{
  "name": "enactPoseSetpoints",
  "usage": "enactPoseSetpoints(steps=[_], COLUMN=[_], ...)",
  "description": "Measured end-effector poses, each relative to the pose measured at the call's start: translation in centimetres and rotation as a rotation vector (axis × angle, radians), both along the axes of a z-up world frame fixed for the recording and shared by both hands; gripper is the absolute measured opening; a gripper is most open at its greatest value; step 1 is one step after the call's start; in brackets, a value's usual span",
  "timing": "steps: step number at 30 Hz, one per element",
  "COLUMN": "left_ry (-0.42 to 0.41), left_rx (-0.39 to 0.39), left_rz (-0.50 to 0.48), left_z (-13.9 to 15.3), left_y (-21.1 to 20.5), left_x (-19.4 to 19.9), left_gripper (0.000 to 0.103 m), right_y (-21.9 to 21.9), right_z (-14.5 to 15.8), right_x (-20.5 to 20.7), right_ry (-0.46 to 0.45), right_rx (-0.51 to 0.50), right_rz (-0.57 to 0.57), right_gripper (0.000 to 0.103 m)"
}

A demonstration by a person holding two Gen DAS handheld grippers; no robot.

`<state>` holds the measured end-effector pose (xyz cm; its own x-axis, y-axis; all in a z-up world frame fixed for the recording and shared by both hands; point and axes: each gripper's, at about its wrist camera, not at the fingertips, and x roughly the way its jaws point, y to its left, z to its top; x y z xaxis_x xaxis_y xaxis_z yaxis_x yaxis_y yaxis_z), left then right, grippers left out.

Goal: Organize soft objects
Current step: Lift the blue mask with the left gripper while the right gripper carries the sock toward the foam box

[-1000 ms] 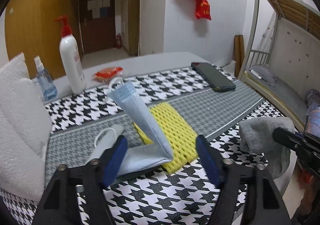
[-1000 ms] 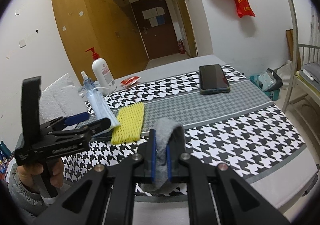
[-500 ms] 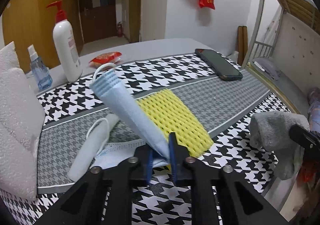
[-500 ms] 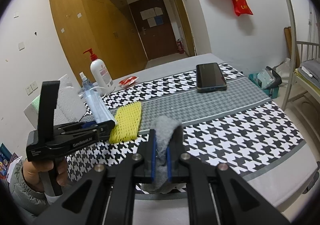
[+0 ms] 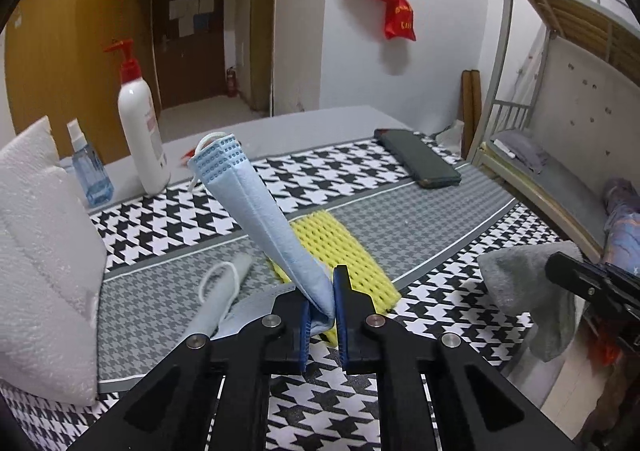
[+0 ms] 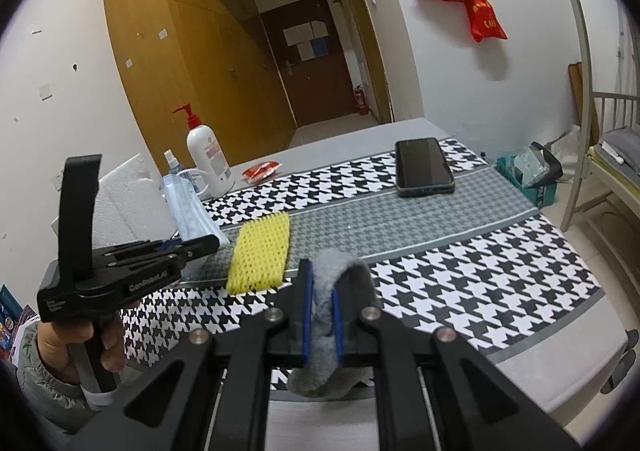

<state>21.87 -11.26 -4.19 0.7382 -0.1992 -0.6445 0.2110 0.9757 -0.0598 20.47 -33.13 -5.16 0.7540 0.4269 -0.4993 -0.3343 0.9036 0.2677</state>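
My left gripper is shut on the lower end of a folded light-blue face mask, which sticks up and away above the table; the same mask shows at the left in the right wrist view, beside the left gripper. A second mask lies flat on the grey stripe below it. A yellow foam net sleeve lies flat just beyond. My right gripper is shut on a grey fuzzy cloth, held near the table's front edge; that cloth hangs at the right in the left wrist view.
White foam packing stands at the table's left. A pump lotion bottle, a small blue spray bottle and a red packet sit at the back left. A dark phone lies at the far right. The houndstooth tablecloth covers the table; a bunk bed stands at the right.
My left gripper went from open around the folded mask to shut on it, then lifted that end slightly off the table. The right gripper kept still with the grey cloth.
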Motion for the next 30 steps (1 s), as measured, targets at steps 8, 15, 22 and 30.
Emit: enactPoseSetpoints(steps=[8,15,22,30], left_ry=[-0.059,-0.129,-0.171,-0.195], left_rx=[-0.005,-0.011,-0.023,-0.036], left_rz=[-0.003,0.015,0.029,0.054], left_z=[2.2,4.2,5.4,6.0], left_y=[0.9,2.9,5.2,8.0], left_x=[-1.8,-4.2,-6.3,-8.4], left_gripper=[0.011,0.011,0.011,0.011], right_y=[1.2,2.8,4.9,7.6], right_z=[1.3,2.6,3.6,4.6], right_x=[-0.7,-1.3,-2.1,-3.1], right_ry=[-0.033,-0.065,-0.096,-0.127], right_rx=[-0.011,-0.021,-0.031,-0.049], right_rz=[0.016,0.039,0.067,0.112], right_gripper=[0.012,0.012,0.012,0.012])
